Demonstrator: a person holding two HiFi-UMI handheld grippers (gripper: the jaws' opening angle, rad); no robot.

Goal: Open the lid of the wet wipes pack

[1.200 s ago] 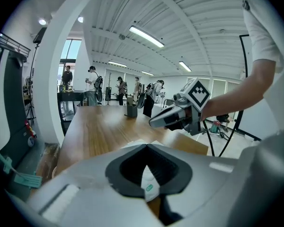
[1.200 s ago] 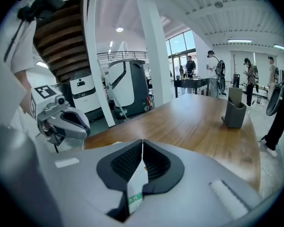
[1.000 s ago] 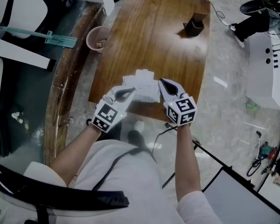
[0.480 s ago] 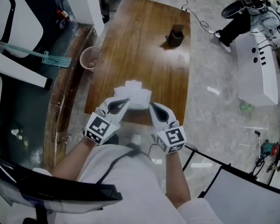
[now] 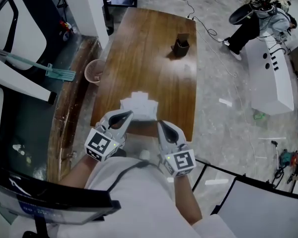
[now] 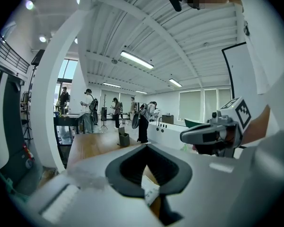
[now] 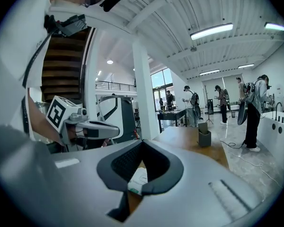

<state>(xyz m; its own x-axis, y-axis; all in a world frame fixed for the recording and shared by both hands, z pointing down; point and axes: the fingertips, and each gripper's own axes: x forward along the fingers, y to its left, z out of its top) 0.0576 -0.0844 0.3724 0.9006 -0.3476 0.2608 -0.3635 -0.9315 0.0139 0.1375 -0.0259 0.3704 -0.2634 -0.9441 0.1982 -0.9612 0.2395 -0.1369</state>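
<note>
The white wet wipes pack (image 5: pixel 139 105) lies flat near the front edge of the wooden table (image 5: pixel 154 58). My left gripper (image 5: pixel 129 114) hovers shut just in front of its near left side, holding nothing. Further back over the table's front edge, my right gripper (image 5: pixel 159 124) is also shut and empty, clear of the pack. In the left gripper view the closed jaws (image 6: pixel 146 146) point level across the room, and a scrap of the pack (image 6: pixel 151 193) shows below them. The right gripper view shows shut jaws (image 7: pixel 143 142) with the pack (image 7: pixel 138 178) beneath.
A black holder (image 5: pixel 181 45) stands at the table's far end. A pink cup (image 5: pixel 93 71) and a teal mop (image 5: pixel 54 72) sit on the floor to the left. Several people stand far off by a bench (image 7: pixel 199 103). A cable runs over the floor on the right.
Both grippers have drawn back from the pack toward the person and risen. The pack stays on the table. The head view has shifted, so the table now looks farther away.
</note>
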